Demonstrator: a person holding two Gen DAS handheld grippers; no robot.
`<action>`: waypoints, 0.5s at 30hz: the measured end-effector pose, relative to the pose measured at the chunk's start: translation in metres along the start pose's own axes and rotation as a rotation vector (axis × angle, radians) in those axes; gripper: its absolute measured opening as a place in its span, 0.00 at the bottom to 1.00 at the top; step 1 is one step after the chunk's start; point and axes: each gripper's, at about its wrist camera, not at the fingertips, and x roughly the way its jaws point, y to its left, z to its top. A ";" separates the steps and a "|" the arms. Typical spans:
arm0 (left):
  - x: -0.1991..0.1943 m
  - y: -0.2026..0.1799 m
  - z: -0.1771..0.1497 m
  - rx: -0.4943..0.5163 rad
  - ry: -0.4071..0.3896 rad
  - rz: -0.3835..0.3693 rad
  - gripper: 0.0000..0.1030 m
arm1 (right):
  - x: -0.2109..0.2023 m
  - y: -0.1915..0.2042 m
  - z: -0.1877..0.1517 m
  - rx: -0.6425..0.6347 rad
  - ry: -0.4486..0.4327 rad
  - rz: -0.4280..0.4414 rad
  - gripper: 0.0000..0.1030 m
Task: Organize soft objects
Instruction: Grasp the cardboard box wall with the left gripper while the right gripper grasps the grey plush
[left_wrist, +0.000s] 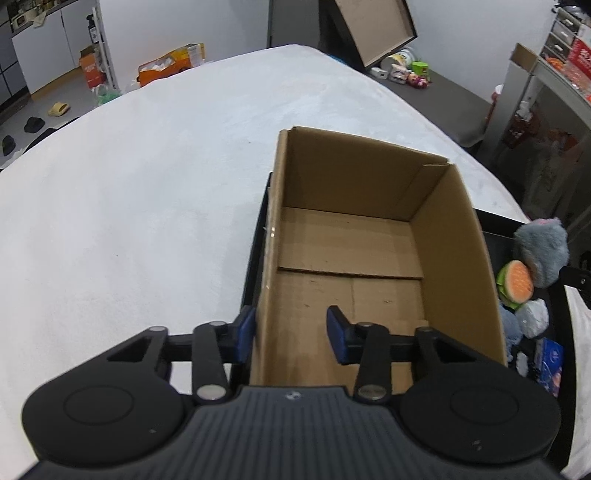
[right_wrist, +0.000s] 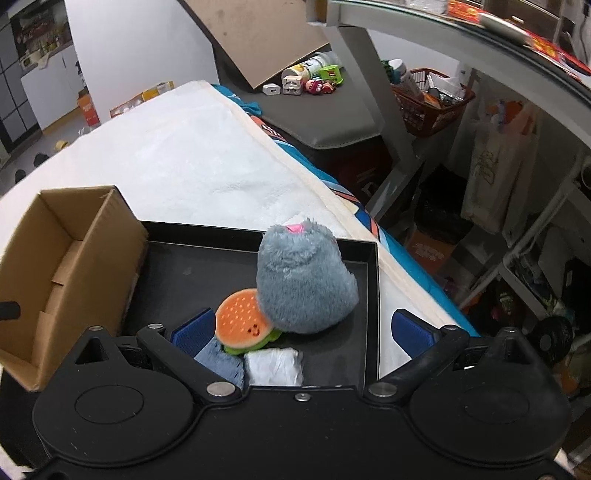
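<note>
Grey plush (right_wrist: 304, 280) leaning on burger plush (right_wrist: 245, 321), black tray (right_wrist: 371, 295).

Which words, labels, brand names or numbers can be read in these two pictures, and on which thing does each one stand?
No text can be read with certainty.
Orange box on the floor: white print, too blurred.
Red packages on the shelf: white characters, too blurred.
Blue packet in the black tray: a round mark, unreadable.
Cream bag hanging at the right: a scribbled design, not legible.
Cardboard box: no print visible.

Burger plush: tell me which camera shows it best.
The right wrist view: the burger plush shows its orange bun, face and green edge in the black tray. The left wrist view catches it only small at the frame's right edge.
</note>
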 end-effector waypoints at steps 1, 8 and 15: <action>0.002 0.001 0.002 -0.001 0.001 0.008 0.30 | 0.004 0.001 0.001 -0.010 0.000 -0.003 0.99; 0.010 0.006 0.008 0.005 0.020 0.005 0.21 | 0.027 0.004 0.008 -0.052 0.013 -0.021 0.96; 0.013 0.017 0.012 -0.015 0.034 -0.048 0.21 | 0.045 0.012 0.011 -0.091 0.045 -0.046 0.82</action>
